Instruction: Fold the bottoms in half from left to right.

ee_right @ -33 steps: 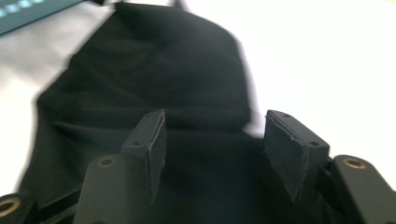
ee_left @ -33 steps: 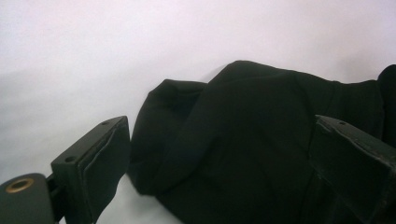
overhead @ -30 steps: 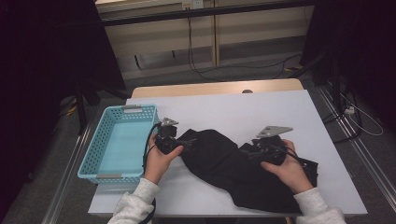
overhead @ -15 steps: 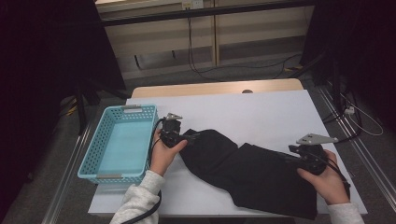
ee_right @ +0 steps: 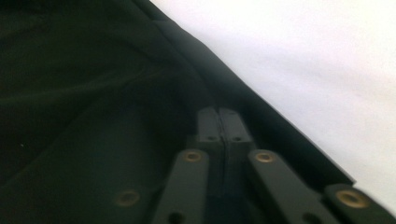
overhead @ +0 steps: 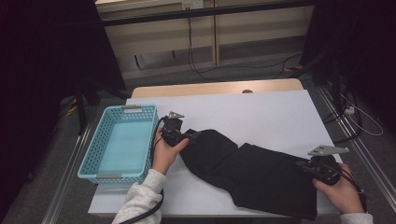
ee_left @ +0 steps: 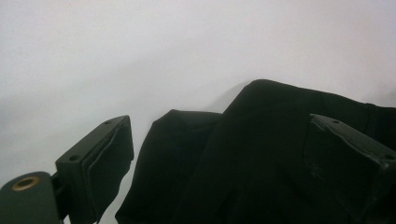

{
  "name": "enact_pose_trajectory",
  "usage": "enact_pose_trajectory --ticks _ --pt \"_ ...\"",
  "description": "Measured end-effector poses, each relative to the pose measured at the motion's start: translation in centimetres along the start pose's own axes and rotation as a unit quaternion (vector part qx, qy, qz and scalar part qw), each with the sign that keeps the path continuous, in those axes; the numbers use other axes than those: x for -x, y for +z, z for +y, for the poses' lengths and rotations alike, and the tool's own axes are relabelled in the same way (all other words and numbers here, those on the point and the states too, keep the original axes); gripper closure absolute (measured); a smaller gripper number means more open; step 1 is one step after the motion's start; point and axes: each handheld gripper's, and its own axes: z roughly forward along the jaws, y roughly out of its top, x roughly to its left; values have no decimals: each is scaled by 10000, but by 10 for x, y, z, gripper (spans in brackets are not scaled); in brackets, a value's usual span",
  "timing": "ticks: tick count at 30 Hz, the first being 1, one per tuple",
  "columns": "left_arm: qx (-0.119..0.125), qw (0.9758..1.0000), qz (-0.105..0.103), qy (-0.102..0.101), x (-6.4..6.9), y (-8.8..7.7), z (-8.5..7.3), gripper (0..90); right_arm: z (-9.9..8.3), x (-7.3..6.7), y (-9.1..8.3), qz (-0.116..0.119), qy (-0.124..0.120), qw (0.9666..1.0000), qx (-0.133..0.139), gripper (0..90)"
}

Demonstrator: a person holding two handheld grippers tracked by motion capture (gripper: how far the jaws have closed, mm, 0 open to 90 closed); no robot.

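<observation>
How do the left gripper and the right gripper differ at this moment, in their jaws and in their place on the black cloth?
The left gripper has its jaws wide apart, the black cloth lying between them unpinched; the right gripper has its jaws closed together over the cloth. In the high view, the left gripper sits at the cloth's left end near the blue basket; the right gripper sits at its right end near the table's edge. Each is held in one hand.

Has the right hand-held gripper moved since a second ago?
Yes. The right hand-held gripper went rightward, away from the blue basket toward the table's right edge, drawing the black garment out; its jaws have just closed.
</observation>
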Motion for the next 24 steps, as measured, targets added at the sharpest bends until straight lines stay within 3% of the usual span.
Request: enact_pose_trajectory --ticks 3,8,12,15,17,18,21,24 --pt "-61 10000 -9 -17 2 0 -1 90 6 -1 0 -57 60 9999 115 900" --pt "-51 10000 25 9 3 0 -3 90 15 13 -5 -246 88 9989 392 900" --pt "-68 10000 6 10 3 -1 -4 90 7 18 7 -184 207 9995 124 872" --pt "-61 10000 26 6 3 -2 -5 90 6 19 3 -136 233 9996 86 874" --pt "-81 10000 -8 23 3 -2 -5 90 6 21 1 -129 265 9993 225 723" --pt "-75 10000 -16 26 3 -2 -5 90 6 22 0 -186 225 9992 287 675" --pt "-47 10000 -37 47 4 -2 -5 90 6 28 0 -246 426 9980 390 549" --pt "-46 10000 -51 41 4 -2 -5 89 2 31 4 -255 526 9978 299 524"
